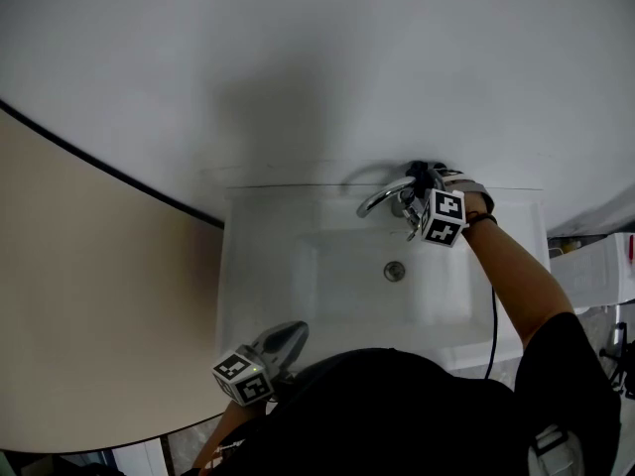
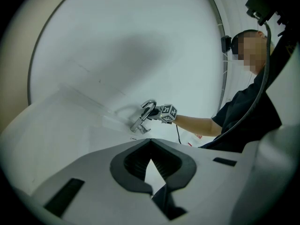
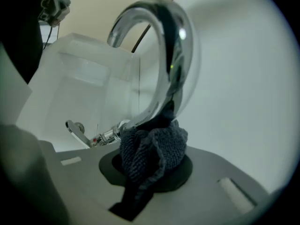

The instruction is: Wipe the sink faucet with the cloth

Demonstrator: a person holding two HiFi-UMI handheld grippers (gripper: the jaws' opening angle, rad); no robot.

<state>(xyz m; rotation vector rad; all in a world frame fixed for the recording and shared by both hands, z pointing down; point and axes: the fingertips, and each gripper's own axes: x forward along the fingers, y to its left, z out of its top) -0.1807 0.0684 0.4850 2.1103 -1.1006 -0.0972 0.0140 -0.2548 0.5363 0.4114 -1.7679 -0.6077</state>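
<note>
The chrome gooseneck faucet (image 1: 380,198) stands at the back rim of the white sink (image 1: 268,266). My right gripper (image 1: 415,204) is at the faucet's right side, shut on a bunched dark grey cloth (image 3: 151,153). The cloth presses against the lower part of the faucet's arch (image 3: 166,55), close to its base. The lever handle (image 3: 76,132) sticks out left of the base. My left gripper (image 1: 292,335) hangs shut with nothing in it over the sink's front left corner, far from the faucet (image 2: 147,112). In the left gripper view its jaws (image 2: 152,182) are together.
The drain (image 1: 395,271) sits in the middle of the basin. A white wall (image 1: 298,67) rises right behind the faucet. A beige panel (image 1: 89,296) borders the sink on the left. White items (image 1: 595,266) lie right of the sink. A cable (image 1: 492,325) trails from my right arm.
</note>
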